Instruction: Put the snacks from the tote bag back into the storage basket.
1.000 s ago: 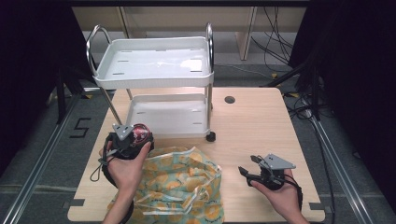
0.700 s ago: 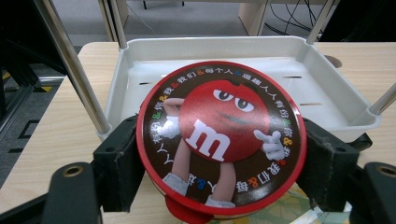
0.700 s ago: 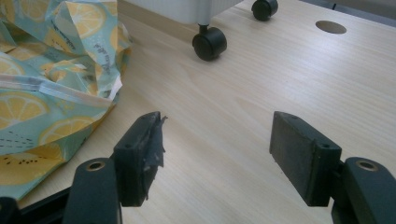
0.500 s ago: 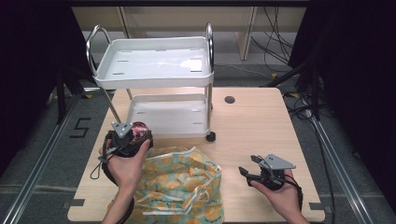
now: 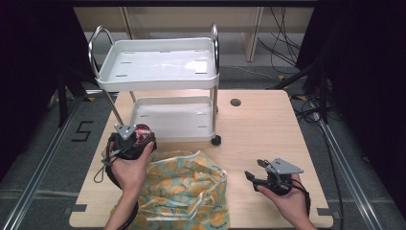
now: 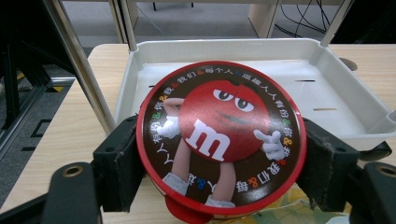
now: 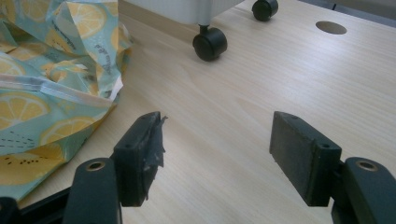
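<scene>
Left gripper (image 5: 135,139) clamps the round red-and-brown candy tin (image 6: 221,138), jaws tight against its sides, with the white two-tier plastic trolley's (image 5: 158,64) lower tray just ahead of it. Right beside that gripper lies the lemon-print fabric bag (image 5: 184,191) on the wooden surface (image 5: 258,129). Right gripper (image 5: 255,176) hovers near the bag's far side, jaws spread wide, holding nothing.

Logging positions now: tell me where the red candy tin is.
The red candy tin sits clamped in the left gripper, at the table's left in the high view, just before the white cart's lower tray.
</scene>
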### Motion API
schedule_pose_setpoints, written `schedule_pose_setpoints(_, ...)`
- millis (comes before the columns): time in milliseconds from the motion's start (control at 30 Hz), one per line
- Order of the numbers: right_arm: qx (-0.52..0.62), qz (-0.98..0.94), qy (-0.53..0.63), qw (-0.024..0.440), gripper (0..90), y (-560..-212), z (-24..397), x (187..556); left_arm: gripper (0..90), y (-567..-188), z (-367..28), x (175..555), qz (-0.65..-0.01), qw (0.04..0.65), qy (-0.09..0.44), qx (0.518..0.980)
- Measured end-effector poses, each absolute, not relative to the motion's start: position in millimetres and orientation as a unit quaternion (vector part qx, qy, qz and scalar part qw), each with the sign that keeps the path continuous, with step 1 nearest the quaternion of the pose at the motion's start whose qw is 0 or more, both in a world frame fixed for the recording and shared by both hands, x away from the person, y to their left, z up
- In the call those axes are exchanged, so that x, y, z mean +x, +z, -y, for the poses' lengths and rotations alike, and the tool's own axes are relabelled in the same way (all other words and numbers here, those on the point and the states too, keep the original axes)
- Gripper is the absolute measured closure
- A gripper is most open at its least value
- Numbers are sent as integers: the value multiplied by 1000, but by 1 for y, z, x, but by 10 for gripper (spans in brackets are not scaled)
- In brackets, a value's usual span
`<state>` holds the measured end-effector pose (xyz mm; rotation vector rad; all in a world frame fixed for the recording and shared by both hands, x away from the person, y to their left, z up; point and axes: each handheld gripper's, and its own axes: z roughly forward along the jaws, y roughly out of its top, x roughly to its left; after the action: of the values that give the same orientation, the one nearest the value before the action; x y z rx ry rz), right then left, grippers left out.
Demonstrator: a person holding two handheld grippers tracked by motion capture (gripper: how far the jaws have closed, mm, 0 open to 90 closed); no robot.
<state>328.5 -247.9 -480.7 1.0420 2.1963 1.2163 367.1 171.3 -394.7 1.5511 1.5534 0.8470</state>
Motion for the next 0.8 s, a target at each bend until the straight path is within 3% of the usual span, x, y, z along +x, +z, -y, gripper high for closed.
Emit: schedule_pose_setpoints(800, 379, -790, 435, 208, 354, -480, 248, 328, 255, -394, -171, 376, -611, 393, 339, 598)
